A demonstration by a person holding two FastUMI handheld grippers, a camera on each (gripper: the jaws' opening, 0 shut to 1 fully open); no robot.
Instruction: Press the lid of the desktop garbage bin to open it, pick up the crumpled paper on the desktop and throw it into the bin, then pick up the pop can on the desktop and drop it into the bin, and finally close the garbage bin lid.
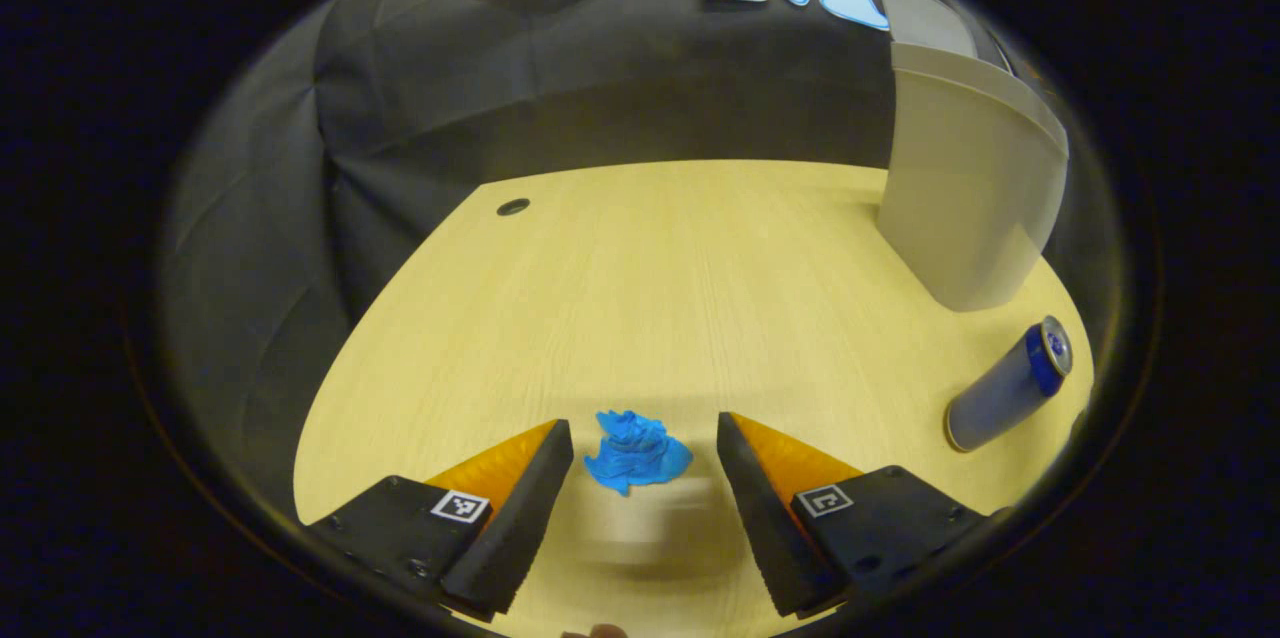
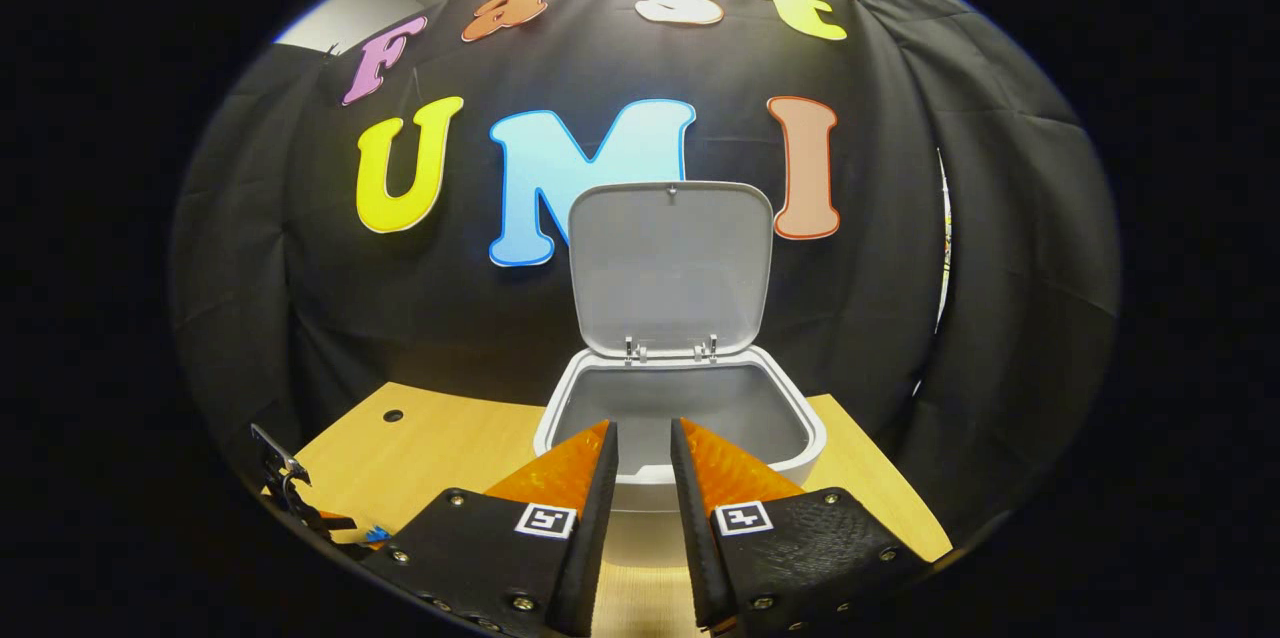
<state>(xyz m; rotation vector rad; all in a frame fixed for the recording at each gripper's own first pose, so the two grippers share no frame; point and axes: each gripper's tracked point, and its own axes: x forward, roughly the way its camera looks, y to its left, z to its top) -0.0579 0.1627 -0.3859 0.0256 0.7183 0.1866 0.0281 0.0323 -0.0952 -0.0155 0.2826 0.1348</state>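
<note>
Blue crumpled paper (image 1: 637,453) sits on the wooden desk (image 1: 640,298), right between the spread fingers of your left gripper (image 1: 645,463), which don't seem to touch it yet. The bin (image 2: 680,438) already stands open, its lid (image 2: 670,263) tipped up at the back, so you're on the paper pickup, I'd say. Your right gripper (image 2: 645,478) hovers in front of the bin's open mouth, fingers a narrow gap apart and holding nothing. The pop can (image 1: 1008,385) stands near the bin, waiting its turn. Next call: settle lower around the paper, pinch it firmly, then carry it over to the bin's rim.
</note>
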